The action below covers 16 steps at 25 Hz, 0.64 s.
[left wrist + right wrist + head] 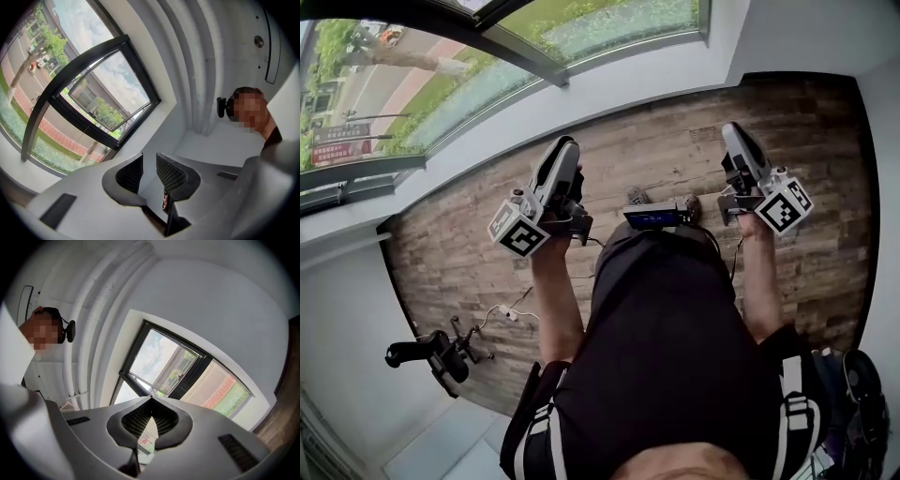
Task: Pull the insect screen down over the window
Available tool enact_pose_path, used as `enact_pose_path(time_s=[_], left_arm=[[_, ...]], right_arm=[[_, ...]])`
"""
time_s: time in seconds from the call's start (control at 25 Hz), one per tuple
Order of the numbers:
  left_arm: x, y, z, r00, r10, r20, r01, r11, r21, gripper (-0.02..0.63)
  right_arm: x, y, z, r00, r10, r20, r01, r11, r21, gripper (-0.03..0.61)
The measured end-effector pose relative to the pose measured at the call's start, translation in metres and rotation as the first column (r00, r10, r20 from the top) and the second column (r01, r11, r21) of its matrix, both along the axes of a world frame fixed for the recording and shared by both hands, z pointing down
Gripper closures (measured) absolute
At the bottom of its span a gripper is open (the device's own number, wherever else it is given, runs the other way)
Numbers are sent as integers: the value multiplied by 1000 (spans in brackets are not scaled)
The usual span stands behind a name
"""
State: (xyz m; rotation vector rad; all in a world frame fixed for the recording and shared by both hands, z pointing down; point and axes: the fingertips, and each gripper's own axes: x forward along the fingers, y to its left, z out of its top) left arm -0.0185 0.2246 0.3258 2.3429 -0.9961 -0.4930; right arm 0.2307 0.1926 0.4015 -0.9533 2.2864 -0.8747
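Ahead of me, the black-framed window (108,98) stands with its sash swung outward, and I see no insect screen drawn across it; if one is down, its mesh is too fine to tell. Both tools hang well short of the frame. My left gripper (150,161) is spread and empty; my right gripper (151,399) is pressed together on nothing.
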Motion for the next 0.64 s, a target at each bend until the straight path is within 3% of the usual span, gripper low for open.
enact_pose_path(time_s=[0.12, 0.4, 0.64], left_arm=[[10, -3, -5, 1000, 8, -5, -7, 1000, 26, 528], [-9, 11, 0, 998, 15, -63, -11, 998, 65, 528], [-34, 31, 31, 994, -19, -103, 20, 1000, 8, 528]], right_arm=[[6, -3, -3, 1000, -6, -5, 6, 1000, 18, 569], [-8, 7, -5, 999, 6, -48, -3, 999, 46, 569], [-32, 28, 35, 997, -21, -76, 17, 999, -50, 571]])
